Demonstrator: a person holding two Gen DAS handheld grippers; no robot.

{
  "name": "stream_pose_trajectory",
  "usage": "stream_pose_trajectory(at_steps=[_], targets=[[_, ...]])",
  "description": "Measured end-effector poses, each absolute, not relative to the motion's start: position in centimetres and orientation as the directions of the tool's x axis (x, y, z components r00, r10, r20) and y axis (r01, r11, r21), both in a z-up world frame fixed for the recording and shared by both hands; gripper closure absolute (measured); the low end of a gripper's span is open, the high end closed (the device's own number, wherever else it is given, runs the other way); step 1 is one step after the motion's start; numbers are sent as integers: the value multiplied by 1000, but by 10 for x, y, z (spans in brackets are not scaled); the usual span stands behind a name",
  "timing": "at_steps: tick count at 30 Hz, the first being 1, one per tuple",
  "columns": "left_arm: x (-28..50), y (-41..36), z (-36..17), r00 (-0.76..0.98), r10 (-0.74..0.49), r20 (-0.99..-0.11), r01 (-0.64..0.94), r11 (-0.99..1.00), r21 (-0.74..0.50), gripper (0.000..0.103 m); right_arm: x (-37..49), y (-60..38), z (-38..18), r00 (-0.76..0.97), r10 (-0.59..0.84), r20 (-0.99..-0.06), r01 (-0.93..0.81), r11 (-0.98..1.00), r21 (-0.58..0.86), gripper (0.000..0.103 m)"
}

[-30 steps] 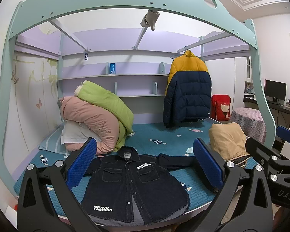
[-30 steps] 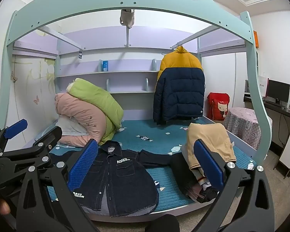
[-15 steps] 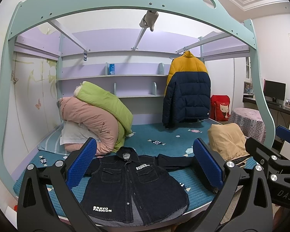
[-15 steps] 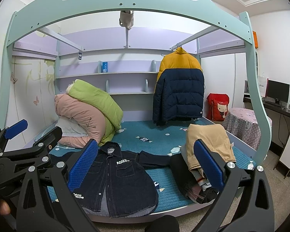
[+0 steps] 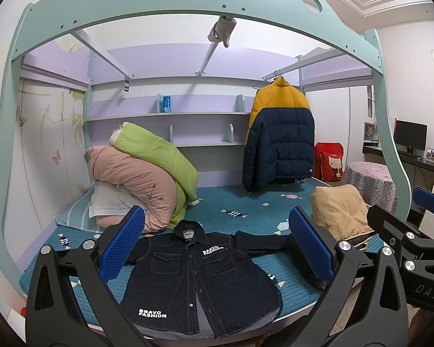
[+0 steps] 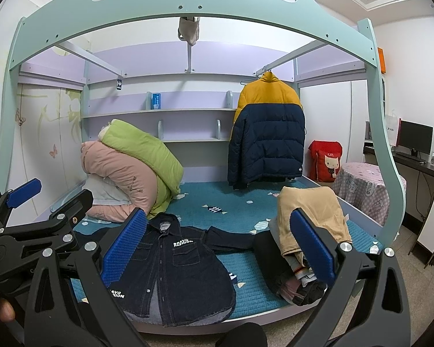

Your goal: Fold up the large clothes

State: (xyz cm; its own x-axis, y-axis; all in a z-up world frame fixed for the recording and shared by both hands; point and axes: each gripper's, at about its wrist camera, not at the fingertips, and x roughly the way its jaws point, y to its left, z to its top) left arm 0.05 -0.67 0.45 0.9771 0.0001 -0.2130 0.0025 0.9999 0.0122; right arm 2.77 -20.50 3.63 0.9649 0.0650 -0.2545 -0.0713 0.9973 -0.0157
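The left gripper (image 5: 217, 245) has its blue ribbed jaws spread wide with nothing between them, and the right gripper (image 6: 217, 245) is likewise wide apart and empty; both hover short of the bed, off the cloth.

Framed between each pair of jaws lies the dark denim button-up jacket with white "BRAVO FASHION" lettering (image 5: 193, 274). It is spread flat, front up, on the teal quilted bed cover (image 5: 240, 202), its hem at the near edge of the mattress and one sleeve stretched out toward the stack of folded clothes topped with a tan garment (image 6: 309, 217).

The likely trouble, as I judge it: the hem sits right at the bed's edge, so a pull toward the person could drag the jacket off onto the floor. Stiff denim may also slip from a shallow pinch, and the outstretched sleeve ends so near the folded stack that swinging it in could catch and topple that pile.

The right wrist view shows the side of the stack, with several layers under the tan piece, and the left gripper beside it. The left wrist view shows the jacket nearly square-on, both chest pockets and the hem lettering legible, with the right gripper at its edge.
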Motion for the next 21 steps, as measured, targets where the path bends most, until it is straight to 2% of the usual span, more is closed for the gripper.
stream_pose_trajectory(at_steps=[21], targets=[[0, -19, 6, 977, -1, -211, 4, 1000, 15, 4, 28, -208, 41, 965, 62, -254, -68, 998, -15, 7]])
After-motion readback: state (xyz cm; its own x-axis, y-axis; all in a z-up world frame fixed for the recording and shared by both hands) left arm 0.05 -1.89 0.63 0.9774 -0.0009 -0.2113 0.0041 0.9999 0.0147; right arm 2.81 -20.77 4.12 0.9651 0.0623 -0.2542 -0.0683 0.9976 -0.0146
